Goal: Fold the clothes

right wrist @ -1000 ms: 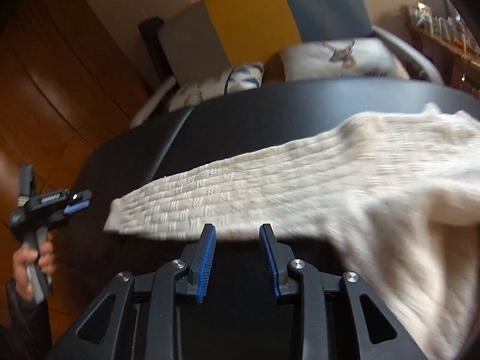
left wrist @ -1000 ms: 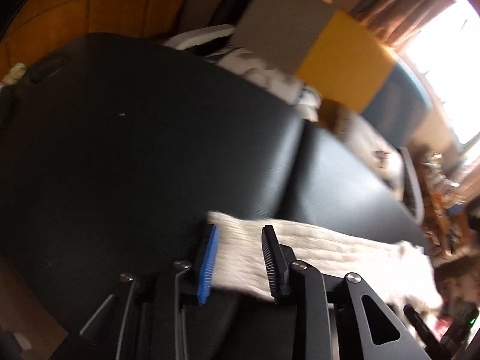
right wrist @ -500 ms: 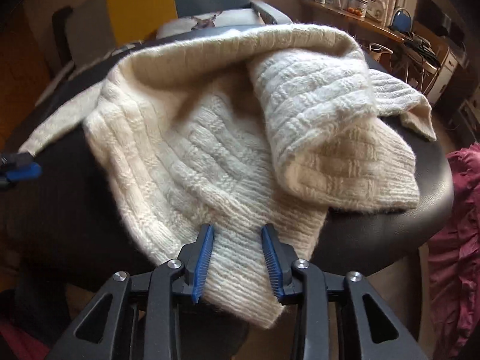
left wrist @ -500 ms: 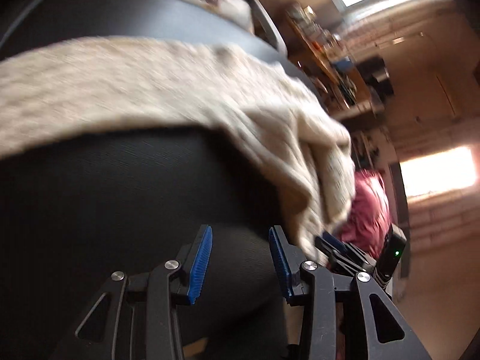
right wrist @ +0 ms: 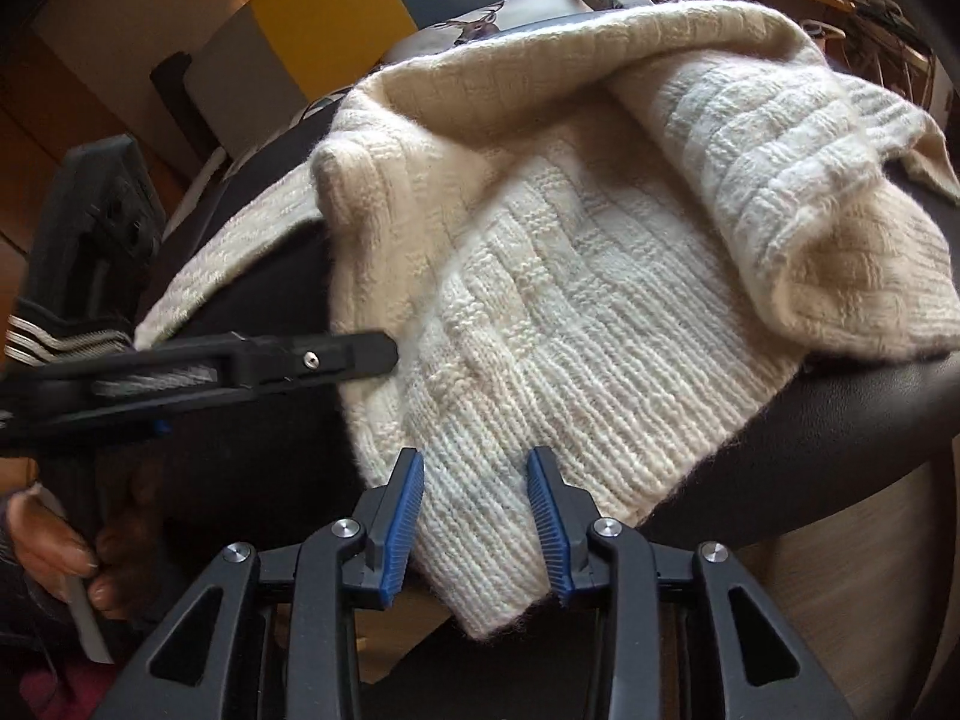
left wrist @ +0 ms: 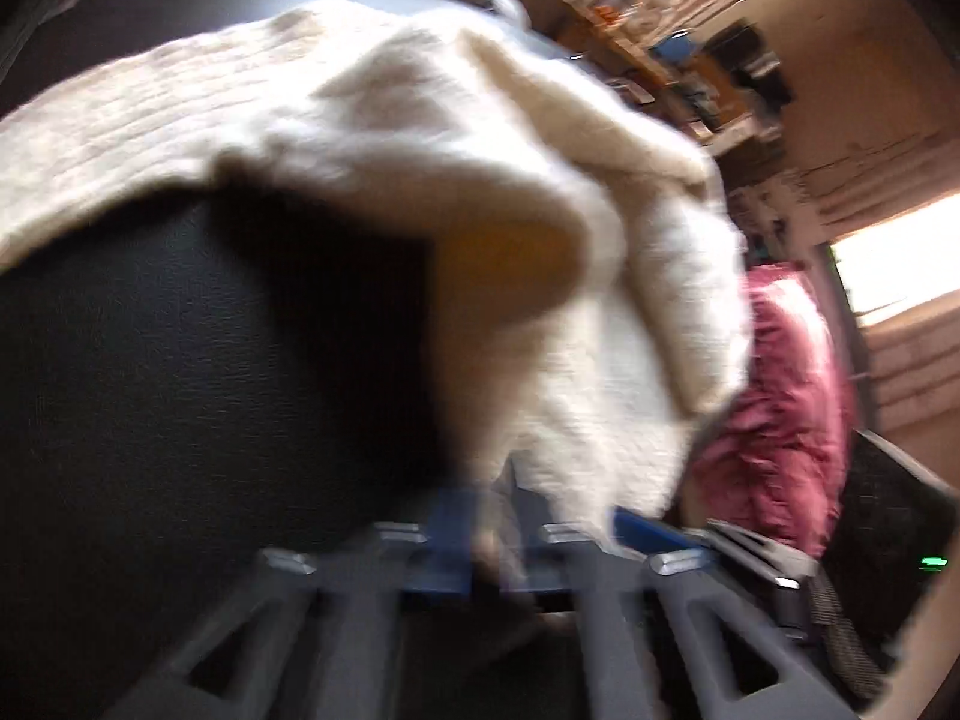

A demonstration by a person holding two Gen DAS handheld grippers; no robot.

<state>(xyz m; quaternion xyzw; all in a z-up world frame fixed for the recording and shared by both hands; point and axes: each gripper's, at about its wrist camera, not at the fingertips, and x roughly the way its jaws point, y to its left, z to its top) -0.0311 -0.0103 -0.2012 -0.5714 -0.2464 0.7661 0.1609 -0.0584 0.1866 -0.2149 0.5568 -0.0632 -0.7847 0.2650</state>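
Your right claw [right wrist: 474,516] stands wide, its blue-padded fingers [right wrist: 401,531] on either side of the near ribbed hem of the cream knitted sweater [right wrist: 570,276], with knit lying between them but not pinched. The sweater sits bunched on the black desk [right wrist: 870,396]: the body spreads across the middle, one fold is turned back on itself at the right, and a flatter strip of knit runs off to the far left over the dark surface. The near corner of the hem hangs a little past the desk's edge, just in front of your right claw.

Your left claw [right wrist: 384,354] shows in the right wrist view as a dark bar coming in from the left, its tip touching or just beside the sweater's left edge; your hand [right wrist: 54,546] grips its handle at the lower left. In the left wrist view everything is smeared by motion blur. The left claw [left wrist: 510,546] sits low in that view with sweater [left wrist: 384,138] fabric draped right over its tips, and I cannot tell whether it is wide or closed on the knit. A pink garment [left wrist: 780,420] hangs beyond the desk [left wrist: 180,390] on the right, and a yellow and grey chair back [right wrist: 324,24] stands behind the far side.
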